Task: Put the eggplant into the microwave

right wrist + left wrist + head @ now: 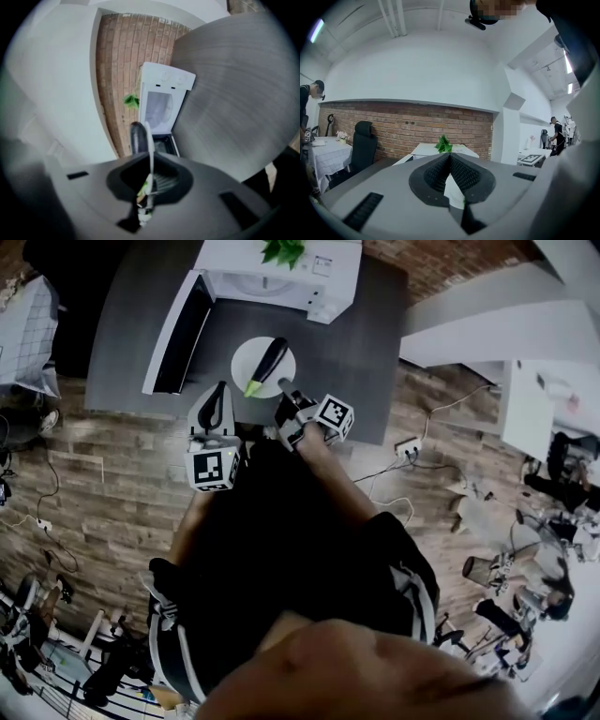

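Note:
A dark purple eggplant [267,364] with a green stem lies on a white plate [246,360] above the dark grey table [131,324]. My right gripper [284,388] is shut on the plate's near rim. In the right gripper view the plate [150,140] shows edge-on between the jaws, with the eggplant [136,137] on its left. The white microwave [281,273] stands at the table's far edge, its door [178,334] swung open to the left; it lies straight ahead as the microwave [161,105]. My left gripper [218,392] hovers left of the plate, shut and empty.
A green plant [284,251] sits on top of the microwave. A black office chair [363,145] and a brick wall [403,126] lie behind the table. Cables run over the wooden floor [94,484], and white desks [544,409] stand at the right.

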`<state>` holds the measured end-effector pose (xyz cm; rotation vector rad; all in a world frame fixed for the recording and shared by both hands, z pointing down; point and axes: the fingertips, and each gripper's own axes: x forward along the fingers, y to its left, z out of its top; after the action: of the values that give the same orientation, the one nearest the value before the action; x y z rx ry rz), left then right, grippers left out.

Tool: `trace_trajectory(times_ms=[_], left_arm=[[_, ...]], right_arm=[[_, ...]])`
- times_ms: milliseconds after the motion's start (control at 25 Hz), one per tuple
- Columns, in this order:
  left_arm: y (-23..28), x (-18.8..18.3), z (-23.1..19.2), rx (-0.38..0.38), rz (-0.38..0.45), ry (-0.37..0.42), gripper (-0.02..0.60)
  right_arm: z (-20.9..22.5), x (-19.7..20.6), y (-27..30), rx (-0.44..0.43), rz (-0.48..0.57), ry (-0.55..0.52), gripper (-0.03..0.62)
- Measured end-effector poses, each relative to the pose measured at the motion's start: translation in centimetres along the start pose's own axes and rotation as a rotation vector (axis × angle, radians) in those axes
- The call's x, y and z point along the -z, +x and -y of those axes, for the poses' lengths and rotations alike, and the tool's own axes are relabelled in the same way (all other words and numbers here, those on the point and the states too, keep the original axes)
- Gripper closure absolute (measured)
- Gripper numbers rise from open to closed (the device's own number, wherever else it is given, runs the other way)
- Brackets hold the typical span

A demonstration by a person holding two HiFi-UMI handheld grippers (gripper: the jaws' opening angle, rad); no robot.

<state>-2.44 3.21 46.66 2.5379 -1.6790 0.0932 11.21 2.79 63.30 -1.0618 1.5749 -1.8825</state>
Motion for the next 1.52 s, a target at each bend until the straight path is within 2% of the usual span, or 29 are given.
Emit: trace_trajectory(times_ms=[480,1040,1320,1520], left_arm=[[5.8,-1.1,-3.6,0.088,0.009,0.001,0.546],[10.6,-1.8,-7.6,0.127,0.012,-0.009,0.546],[12.8,-2.3,-9.5,0.122,0.023,-0.011,0.546],[14.0,-2.4,-9.9,0.121,0.007,-0.040,0.546]], right_arm=[[-0.7,-2.3,4.6,0.006,0.077,0.020,0.557],[-0.3,-4.2,10.5,0.020,0.109,0.036,0.557],[-0.4,-5.6,13.1,0.015,0.123,0.033,0.557],[0.0,-6.5,14.3,0.031,0.125,0.039,0.556]])
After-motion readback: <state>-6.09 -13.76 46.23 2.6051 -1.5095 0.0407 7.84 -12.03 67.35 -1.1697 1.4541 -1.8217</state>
